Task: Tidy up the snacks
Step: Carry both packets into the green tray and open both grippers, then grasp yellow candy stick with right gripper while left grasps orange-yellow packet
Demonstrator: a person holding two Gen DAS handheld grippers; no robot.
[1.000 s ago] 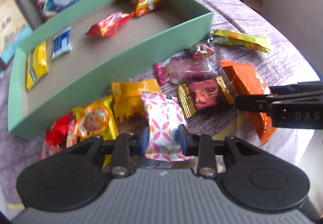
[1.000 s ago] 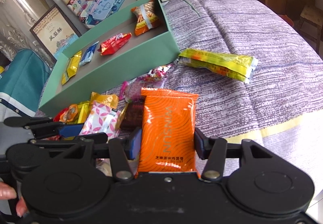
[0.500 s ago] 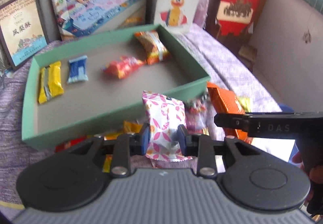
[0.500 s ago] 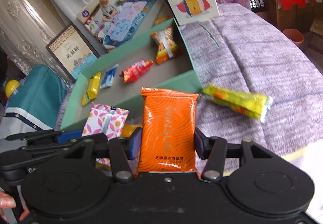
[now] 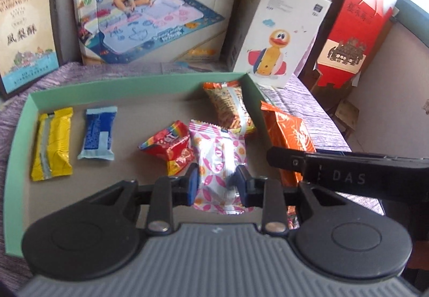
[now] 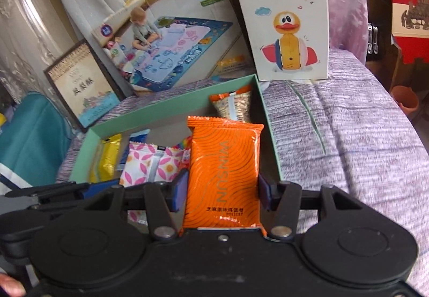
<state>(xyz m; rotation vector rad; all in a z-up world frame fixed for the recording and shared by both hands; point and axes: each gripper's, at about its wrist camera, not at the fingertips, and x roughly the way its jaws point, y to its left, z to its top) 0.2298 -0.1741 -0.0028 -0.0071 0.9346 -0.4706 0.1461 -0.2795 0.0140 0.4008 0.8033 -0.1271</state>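
Note:
My left gripper is shut on a pink-and-white patterned snack packet, held above the green tray. My right gripper is shut on an orange snack packet, over the tray's right end. In the left wrist view the orange packet and the right gripper's finger show at the right. Inside the tray lie a yellow bar, a blue packet, a red packet and an orange-brown packet. The pink packet also shows in the right wrist view.
Behind the tray stand a play-mat box, a white duck toy box and a framed box. A red box stands at the far right. The purple cloth stretches to the right of the tray.
Both grippers lifted their packets off the pile on the cloth and carried them forward over the tray. The loose snacks on the cloth have dropped out of view.

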